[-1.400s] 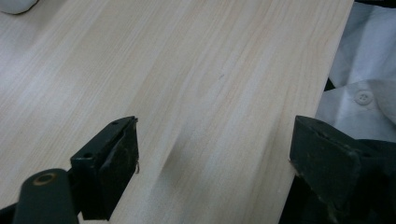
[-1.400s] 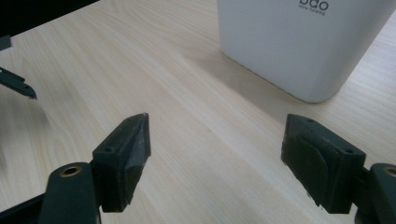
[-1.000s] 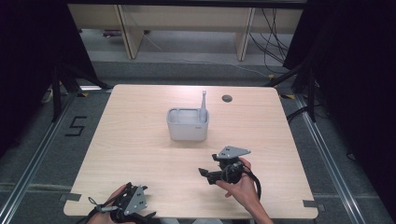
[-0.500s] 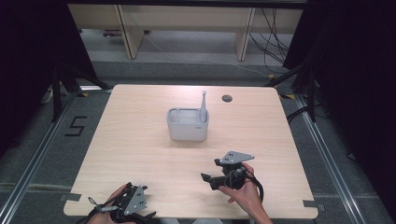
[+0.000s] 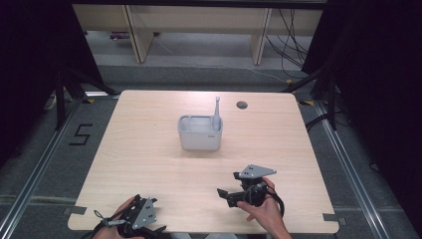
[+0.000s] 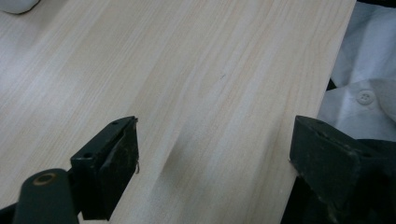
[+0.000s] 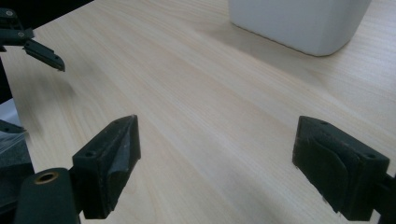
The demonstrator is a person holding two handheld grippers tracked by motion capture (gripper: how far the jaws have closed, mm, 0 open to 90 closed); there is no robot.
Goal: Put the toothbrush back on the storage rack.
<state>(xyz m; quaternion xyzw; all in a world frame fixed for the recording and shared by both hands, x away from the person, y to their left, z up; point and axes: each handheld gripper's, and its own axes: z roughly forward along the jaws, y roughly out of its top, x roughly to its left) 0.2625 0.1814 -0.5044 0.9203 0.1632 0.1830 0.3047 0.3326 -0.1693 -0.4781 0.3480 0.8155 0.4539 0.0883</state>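
High view: counter (image 5: 149,149) is pale wood-grain laminate, rectangular w/ rounded corners, a small round dark hole (image 5: 242,105) near the far edge. Bin (image 5: 200,132) sits about mid-counter, a bit toward the far edge: grey-white plastic, boxy w/ rounded corners, smooth walls. Thin grey stick (image 5: 217,110) stands upright in its right end, top poking above the rim. Right tool (image 5: 225,194) near the near edge, right of centre, held in a hand (image 5: 263,211); black body, grey three-cornered plate on top, tips pointing left. Its jaws have just been opening, nothing between them. Left tool (image 5: 149,219) at the near-left corner, also black w/ grey plate.

Left tool view: two blocky matte black jaws stand wide apart, empty, over bare wood grain by the counter edge; white buttoned fabric (image 6: 359,84) beyond that edge.

Right tool view: jaws wide, nothing gripped. Bin (image 7: 299,23) ahead, well apart from the tips, smooth w/ rounded bottom corner.
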